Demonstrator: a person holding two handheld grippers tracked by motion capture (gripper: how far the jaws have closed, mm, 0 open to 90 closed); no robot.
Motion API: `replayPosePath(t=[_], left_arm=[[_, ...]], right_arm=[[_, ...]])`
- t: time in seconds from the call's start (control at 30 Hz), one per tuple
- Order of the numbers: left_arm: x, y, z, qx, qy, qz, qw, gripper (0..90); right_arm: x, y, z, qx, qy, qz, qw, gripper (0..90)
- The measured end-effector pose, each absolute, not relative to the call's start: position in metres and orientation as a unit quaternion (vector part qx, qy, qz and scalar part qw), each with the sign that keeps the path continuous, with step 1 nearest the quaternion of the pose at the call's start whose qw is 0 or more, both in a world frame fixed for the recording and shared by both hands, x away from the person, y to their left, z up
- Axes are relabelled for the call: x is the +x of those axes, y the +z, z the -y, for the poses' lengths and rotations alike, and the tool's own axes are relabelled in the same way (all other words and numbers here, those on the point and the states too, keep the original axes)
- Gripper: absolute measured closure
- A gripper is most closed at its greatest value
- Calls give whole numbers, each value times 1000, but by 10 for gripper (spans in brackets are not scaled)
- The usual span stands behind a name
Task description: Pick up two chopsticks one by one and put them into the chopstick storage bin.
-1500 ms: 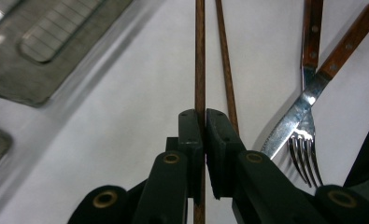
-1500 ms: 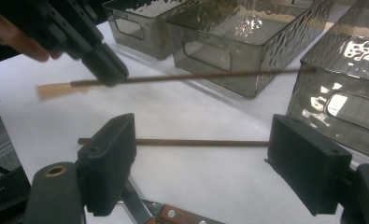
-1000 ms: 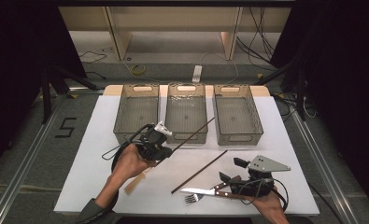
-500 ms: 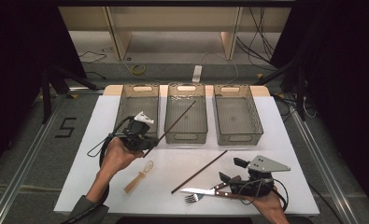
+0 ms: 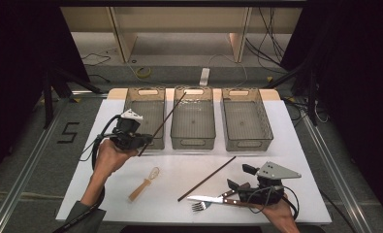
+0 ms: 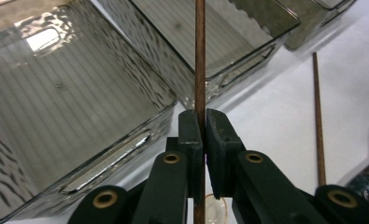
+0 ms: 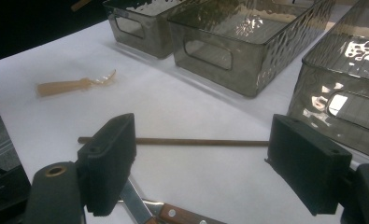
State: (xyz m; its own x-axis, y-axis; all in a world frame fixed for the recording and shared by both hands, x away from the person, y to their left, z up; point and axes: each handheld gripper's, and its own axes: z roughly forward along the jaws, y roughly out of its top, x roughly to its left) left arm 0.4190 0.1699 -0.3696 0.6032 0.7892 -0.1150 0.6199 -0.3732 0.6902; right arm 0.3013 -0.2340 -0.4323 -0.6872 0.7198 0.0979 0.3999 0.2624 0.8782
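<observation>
Three bins side by side at back of worktop: left bin, middle bin, right bin. In front: spoon at left, chopstick centre, fork nearest front edge, right of spoon.

Bright overhead light falls on the white table; dark surroundings. Glare ripples on the clear bins. Close jaws look slightly soft.

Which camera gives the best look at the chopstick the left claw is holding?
The left gripper view: the left claw is shut on the held chopstick, seen close up. The high view shows its whole length slanting over the trays. In the right gripper view I can't pick it out.
</observation>
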Motion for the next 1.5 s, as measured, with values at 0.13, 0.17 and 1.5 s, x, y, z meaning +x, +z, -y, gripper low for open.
replayPosePath(t=[0.13, 0.17, 1.5], left_arm=[[423, -367, -174, 815, 122, -435, 362, 847], [424, -366, -175, 814, 124, -435, 363, 847], [499, -360, -199, 775, 159, -501, 351, 846]], right_arm=[[301, -432, 234, 360, 489, -777, 164, 244], [301, -432, 234, 360, 489, -777, 163, 244], [302, -433, 236, 363, 492, -775, 161, 244]])
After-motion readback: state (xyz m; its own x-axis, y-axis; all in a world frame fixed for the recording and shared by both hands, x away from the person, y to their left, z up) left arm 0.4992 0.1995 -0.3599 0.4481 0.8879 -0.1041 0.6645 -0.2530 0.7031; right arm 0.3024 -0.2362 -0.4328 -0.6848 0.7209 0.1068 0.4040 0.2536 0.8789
